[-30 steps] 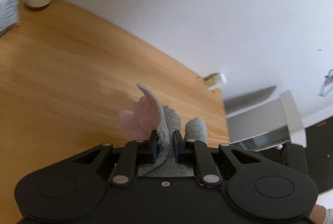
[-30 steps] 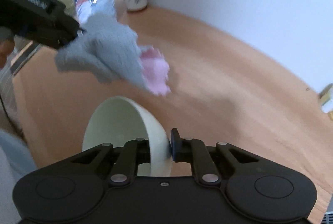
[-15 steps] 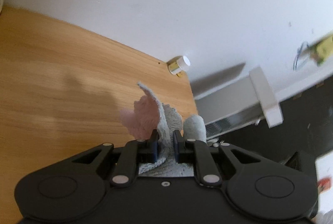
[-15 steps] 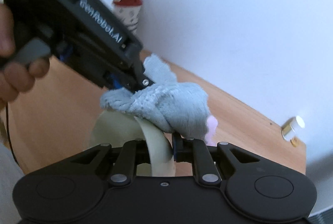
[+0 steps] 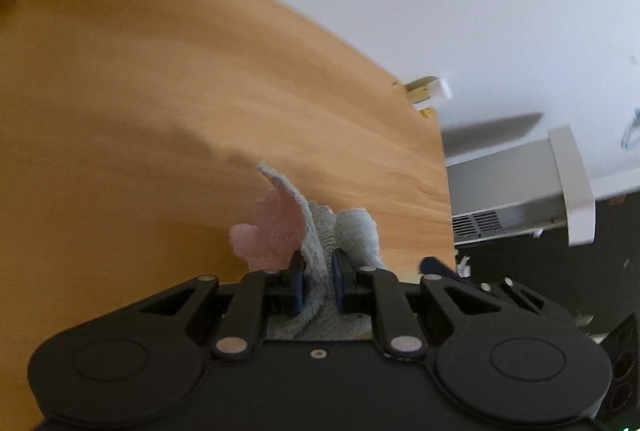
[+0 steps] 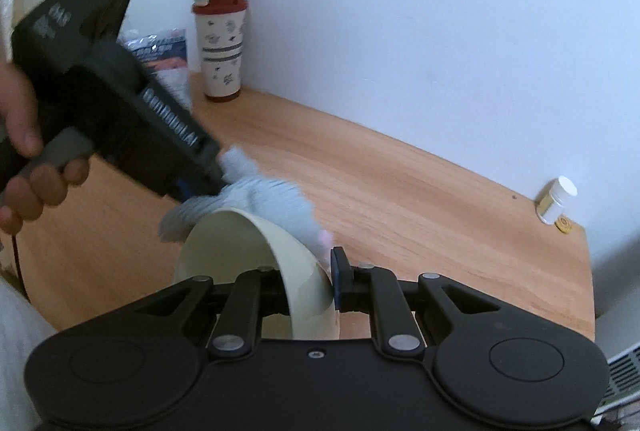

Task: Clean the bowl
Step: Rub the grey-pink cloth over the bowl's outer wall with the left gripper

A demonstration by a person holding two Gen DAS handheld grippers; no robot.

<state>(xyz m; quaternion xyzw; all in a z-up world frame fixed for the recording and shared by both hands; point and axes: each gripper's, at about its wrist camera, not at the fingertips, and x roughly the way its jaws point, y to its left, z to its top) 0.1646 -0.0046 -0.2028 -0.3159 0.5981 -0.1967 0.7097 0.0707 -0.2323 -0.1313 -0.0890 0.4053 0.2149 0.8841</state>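
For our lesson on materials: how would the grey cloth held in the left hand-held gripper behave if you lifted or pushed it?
The cloth is probably floppy: it bunches and folds between the fingers of the left hand-held gripper. It looks light, since a small pinch holds it all. Its fluffy pile would likely grip rather than slide as it drapes over the rim of the bowl.

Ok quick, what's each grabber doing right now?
Left gripper: closed on the cloth, which lies against the bowl's far rim.
Right gripper: closed on the bowl, pinching its wall.
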